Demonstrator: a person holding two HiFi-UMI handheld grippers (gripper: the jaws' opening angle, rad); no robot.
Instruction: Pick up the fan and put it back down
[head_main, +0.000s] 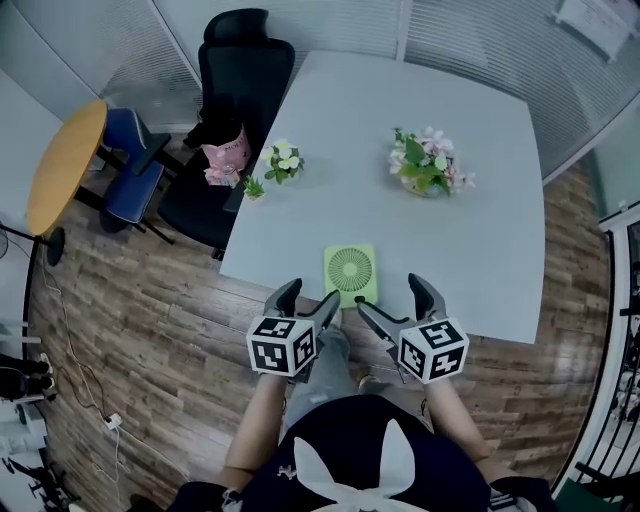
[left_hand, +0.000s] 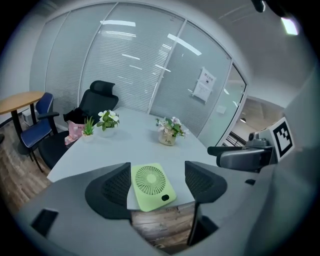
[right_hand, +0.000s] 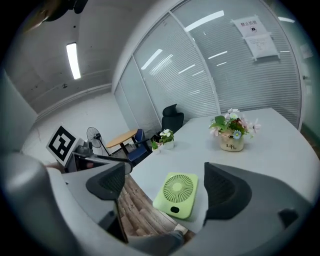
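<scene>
The green fan (head_main: 351, 272) lies flat at the near edge of the grey table (head_main: 470, 240), untouched, while your left gripper (head_main: 306, 302) and right gripper (head_main: 394, 300) hover just short of it, jaws apart and empty, the pick-up not yet begun and the next move likely a reach forward to close on its sides.

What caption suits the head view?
Left gripper and right gripper, both open, face a green fan at the table edge.
</scene>
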